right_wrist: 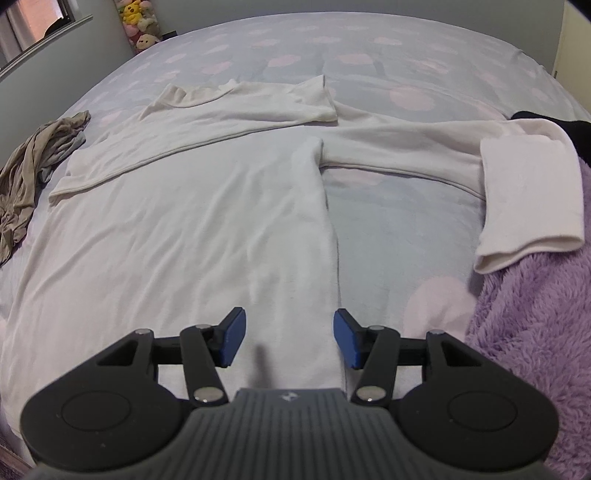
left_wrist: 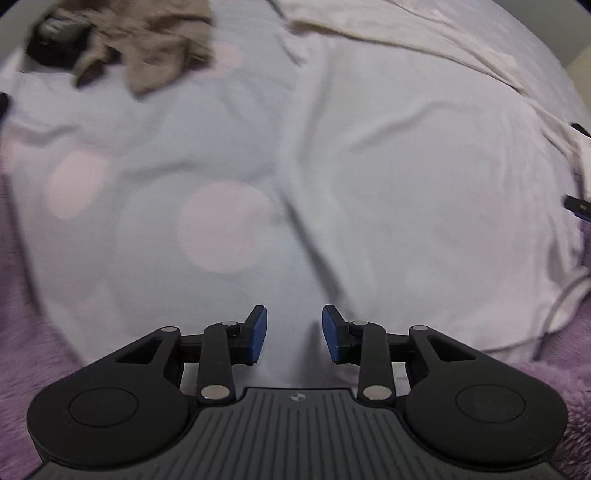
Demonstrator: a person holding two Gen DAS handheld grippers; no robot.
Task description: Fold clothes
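Two garments lie on one wide bed sheet (right_wrist: 388, 48), pale blue with pink blotches, and everything else is placed against it. Largest on the sheet is the white long-sleeved top (right_wrist: 166, 229), spread flat across its near and middle part; one sleeve is folded back over the chest toward the far side, the other runs out to the sheet's right edge, where its cuff turns down onto a purple fleece blanket (right_wrist: 535, 332). Smaller, at the sheet's left edge, sits a crumpled tan garment (right_wrist: 26, 173) — apart from the top. Beyond the sheet's far left corner stands a cluster of plush toys (right_wrist: 142, 24).

Right gripper (right_wrist: 289, 341) hangs over the top's near right edge, blue pads spread, nothing between them. Left gripper (left_wrist: 294, 334) hovers over the top's left side — its pads narrower apart, also gripping nothing.
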